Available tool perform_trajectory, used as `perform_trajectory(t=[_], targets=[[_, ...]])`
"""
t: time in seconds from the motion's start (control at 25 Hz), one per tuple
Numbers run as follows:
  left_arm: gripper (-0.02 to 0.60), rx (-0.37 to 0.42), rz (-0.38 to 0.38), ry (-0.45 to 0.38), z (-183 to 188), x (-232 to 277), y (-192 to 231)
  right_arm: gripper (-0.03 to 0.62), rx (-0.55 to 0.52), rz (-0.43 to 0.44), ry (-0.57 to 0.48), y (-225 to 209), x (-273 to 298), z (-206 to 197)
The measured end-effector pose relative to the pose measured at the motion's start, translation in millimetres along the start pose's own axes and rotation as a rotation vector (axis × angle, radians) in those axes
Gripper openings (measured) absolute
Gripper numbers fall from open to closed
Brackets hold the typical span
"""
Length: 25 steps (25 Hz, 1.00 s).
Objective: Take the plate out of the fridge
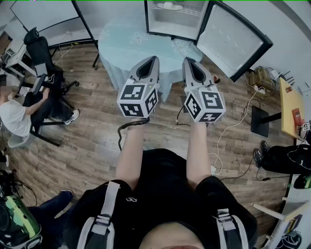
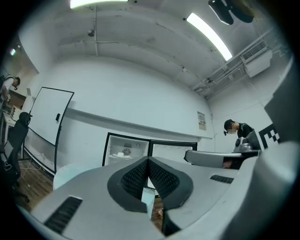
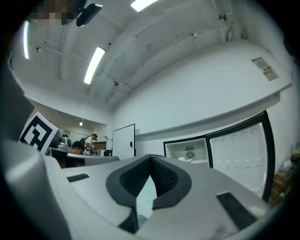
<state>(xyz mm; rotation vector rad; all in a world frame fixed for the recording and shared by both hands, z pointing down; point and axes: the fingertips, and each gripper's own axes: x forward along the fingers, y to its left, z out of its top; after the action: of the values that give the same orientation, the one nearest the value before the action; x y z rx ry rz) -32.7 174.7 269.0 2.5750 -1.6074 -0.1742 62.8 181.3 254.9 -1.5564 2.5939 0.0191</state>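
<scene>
A small fridge [image 1: 172,19] stands open at the far side, its door [image 1: 233,41] swung out to the right. A white plate [image 1: 170,6] with something pale on it lies on the fridge's upper shelf. Both grippers are held side by side over the near edge of a round table with a light blue cloth [image 1: 121,44], well short of the fridge. My left gripper [image 1: 154,58] is shut and empty, and my right gripper [image 1: 187,60] is too. The left gripper view shows its shut jaws [image 2: 148,160] below the fridge [image 2: 126,149] and plate [image 2: 123,153]. The right gripper view shows its shut jaws [image 3: 151,157], the fridge [image 3: 190,151] and the plate [image 3: 186,159].
A person [image 1: 14,116] sits at the left beside a black office chair [image 1: 41,53] and a whiteboard [image 1: 46,17]. Cables [image 1: 233,126] trail over the wooden floor at the right, near a wooden desk [image 1: 290,104] and a black bag [image 1: 286,158].
</scene>
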Motion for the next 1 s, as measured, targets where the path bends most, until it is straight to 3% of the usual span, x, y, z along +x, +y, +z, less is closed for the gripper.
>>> perform_trajectory(t=[0.24,0.56,0.88,1.0], targets=[[-0.005,-0.010,-0.016,0.015,-8.9,-7.9,-1.9,0.003,0.007,0.018,0.009,10.2,-0.7,-8.5],[-0.005,-0.053,-0.010,0.032,-15.3,-10.5,26.1,0.005,0.103,0.036,0.025,22.3,17.4,-25.0],[-0.005,-0.074,-0.113,0.030,-3.3,6.5,51.3,0.005,0.113,-0.001,0.019,30.6,54.6,-27.5],[-0.005,-0.021,-0.136,0.046,2.2,18.9,57.9,0.005,0.118,-0.025,0.007,29.0,69.6,-21.9]])
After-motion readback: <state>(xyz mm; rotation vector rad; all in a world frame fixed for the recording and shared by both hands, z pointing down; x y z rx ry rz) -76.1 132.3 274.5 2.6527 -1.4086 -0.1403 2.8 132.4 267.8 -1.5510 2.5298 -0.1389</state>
